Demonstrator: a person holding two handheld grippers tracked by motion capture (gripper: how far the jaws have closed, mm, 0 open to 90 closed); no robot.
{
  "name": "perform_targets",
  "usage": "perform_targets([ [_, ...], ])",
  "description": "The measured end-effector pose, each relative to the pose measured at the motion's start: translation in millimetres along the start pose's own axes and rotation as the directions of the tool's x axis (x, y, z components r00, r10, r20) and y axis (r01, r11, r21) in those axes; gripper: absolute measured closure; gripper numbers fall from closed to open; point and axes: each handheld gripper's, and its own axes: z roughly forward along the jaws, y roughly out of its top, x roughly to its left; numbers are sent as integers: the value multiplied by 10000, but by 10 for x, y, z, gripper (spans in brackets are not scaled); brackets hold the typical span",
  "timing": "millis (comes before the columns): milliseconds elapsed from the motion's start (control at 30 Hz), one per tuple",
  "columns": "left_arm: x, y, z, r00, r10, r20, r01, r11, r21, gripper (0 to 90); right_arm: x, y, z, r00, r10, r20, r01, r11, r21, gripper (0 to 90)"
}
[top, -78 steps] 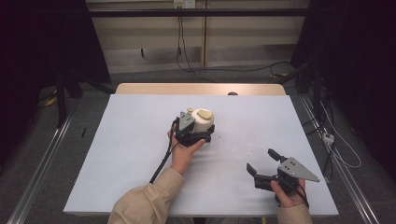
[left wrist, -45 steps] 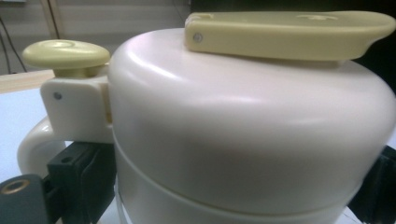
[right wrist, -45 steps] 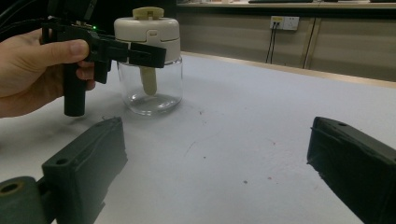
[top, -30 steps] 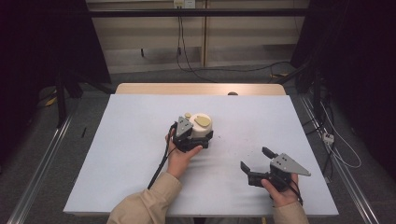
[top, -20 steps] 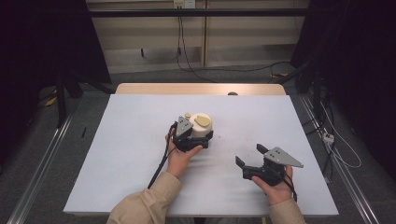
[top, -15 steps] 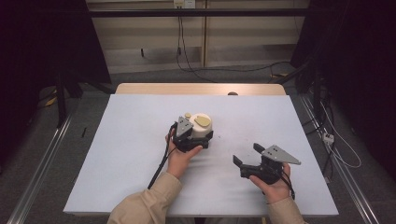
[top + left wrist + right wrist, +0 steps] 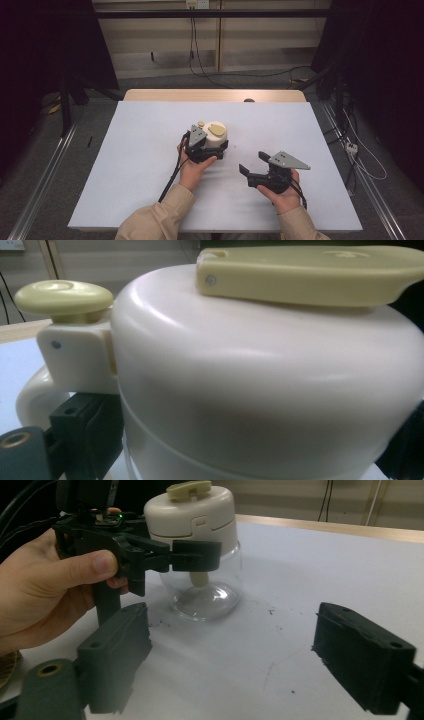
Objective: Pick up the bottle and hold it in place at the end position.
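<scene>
Left fingers (image 7: 197, 555) seemingly clamping jar (image 7: 200, 545), right fingers (image 7: 235, 665) closing, empty, nearby.

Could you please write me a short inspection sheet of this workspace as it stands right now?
Surface: white table top, with small dark specks and scuffs seen in the right gripper view.
Job's things: one jar with a clear glass body and a cream lid with yellowish fittings, upright near the middle of the table.
Clutter: nothing seen.
Grippers: left gripper has its jaws at the jar just under the lid; right gripper is open with nothing between its jaws, aimed at the jar; they have just been closing a little.
Cables: a black cable trails from the left gripper; more cables lie on the floor behind.
Surroundings: dark room, floor rails beside the table.
</scene>
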Motion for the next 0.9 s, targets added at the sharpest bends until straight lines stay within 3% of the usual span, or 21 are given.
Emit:
perform_targets([
  [267, 0, 1, 0, 10000, 11, 4, -11, 10000, 16, 58, 27, 109, 112, 9998, 147, -107, -147, 9999, 23, 265],
  [400, 0, 0, 2, 10000, -13, 21, 13, 10000, 19, 58, 42, 167, 151, 9992, 213, -341, -217, 9997, -130, 390],
  [667, -1, 2, 2, 10000, -4, 12, 4, 10000, 28, 58, 66, 263, 224, 9987, 88, -493, -89, 10000, -17, 536],
  [900, -3, 1, 4, 10000, -37, 24, 37, 10000, -2, 58, 74, 364, 294, 9989, -148, -439, 151, 9999, 51, 601],
])
